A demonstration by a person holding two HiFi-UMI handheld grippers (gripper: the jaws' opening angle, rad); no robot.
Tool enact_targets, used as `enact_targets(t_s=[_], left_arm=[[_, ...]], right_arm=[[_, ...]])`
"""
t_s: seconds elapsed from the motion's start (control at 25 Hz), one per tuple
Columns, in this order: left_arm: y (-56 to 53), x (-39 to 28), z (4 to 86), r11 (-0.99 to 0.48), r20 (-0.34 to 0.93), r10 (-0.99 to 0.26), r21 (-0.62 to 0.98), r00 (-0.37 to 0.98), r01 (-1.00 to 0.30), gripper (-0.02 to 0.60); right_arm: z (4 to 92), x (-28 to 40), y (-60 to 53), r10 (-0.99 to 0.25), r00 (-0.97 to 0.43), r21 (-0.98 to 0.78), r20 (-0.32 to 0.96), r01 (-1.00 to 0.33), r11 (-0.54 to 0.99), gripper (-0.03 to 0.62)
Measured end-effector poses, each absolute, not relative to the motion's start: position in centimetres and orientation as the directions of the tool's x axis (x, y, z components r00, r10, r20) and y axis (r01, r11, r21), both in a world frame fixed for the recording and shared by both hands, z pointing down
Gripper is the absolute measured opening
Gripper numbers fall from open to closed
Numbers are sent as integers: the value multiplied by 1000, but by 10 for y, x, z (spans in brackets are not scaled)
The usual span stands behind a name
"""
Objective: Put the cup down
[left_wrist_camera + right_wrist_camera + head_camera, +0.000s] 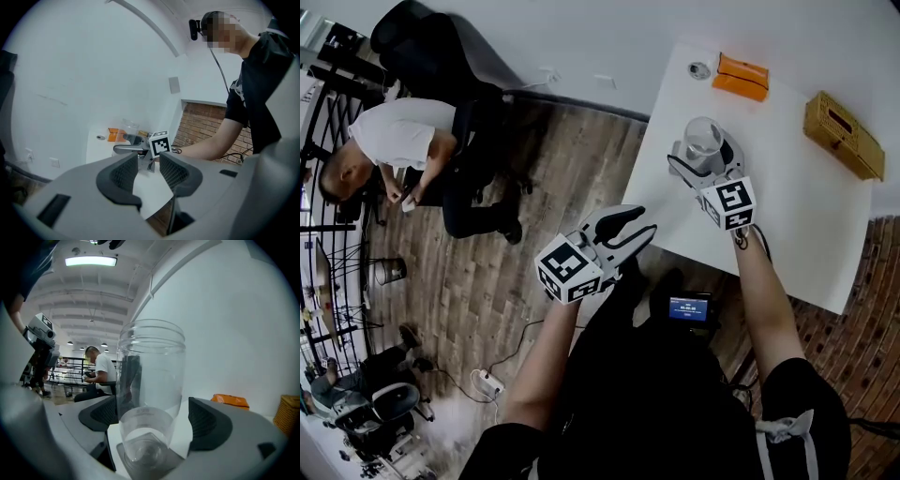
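A clear, empty plastic cup (703, 139) stands upright on the white table (787, 216), near its left edge. My right gripper (703, 156) straddles it with the jaws spread wide. In the right gripper view the cup (150, 376) fills the middle, and there is a clear gap between it and the right pad (208, 420). The left pad (101, 413) sits close behind the cup wall. My left gripper (639, 225) hovers off the table over the wooden floor, its jaws (149, 171) a little apart and empty. It looks toward the cup (129, 126) and the right gripper (136, 148).
An orange packet (742, 77), a small round fitting (699, 69) and a yellow woven basket (844, 134) lie along the table's far side. A person sits on a chair (403, 141) at the left over the wooden floor. A small screen device (689, 307) hangs at my waist.
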State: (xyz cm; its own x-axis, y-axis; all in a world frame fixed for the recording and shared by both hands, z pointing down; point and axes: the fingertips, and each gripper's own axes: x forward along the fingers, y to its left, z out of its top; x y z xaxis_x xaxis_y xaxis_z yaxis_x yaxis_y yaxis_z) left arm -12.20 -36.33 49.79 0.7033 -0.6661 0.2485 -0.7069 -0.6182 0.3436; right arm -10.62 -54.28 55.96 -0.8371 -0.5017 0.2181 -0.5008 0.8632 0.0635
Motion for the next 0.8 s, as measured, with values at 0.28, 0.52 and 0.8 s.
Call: enact_targets(t_s=[0.28,0.52,0.8], left_arm=[[-357,-131,503,-598,245,-684,350,687,-721,137],[-356,-129,499,-615,223,-680,345,698,-709,137],[-358,-116,494,-656,193,-651,344,734,-672,137]], right_arm=[[561,-66,-519,-529,-808,28,260,-541,841,474],[537,-20,-498,-614,-756,-84,227,-643,761,472],[497,8,-469,-627,-745,-201,227,-666,718,415]])
